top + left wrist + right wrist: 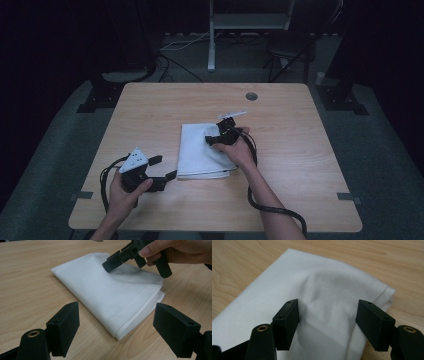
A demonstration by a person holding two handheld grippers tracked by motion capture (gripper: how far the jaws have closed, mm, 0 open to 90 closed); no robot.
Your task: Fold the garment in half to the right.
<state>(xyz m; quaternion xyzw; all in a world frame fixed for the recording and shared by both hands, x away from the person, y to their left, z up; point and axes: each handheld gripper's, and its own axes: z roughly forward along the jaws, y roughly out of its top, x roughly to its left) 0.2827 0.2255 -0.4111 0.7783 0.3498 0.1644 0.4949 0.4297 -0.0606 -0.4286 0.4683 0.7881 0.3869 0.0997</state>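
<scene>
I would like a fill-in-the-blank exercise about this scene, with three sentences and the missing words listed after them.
1. The folded cloth on the wooden table is ____ in colour.
2. The right gripper is over the cloth, and its jaws stand ____.
3. The left gripper has its jaws open beside the cloth, holding ____.

Missing words: white; open; nothing

Dim high view, brighter gripper views.
</scene>
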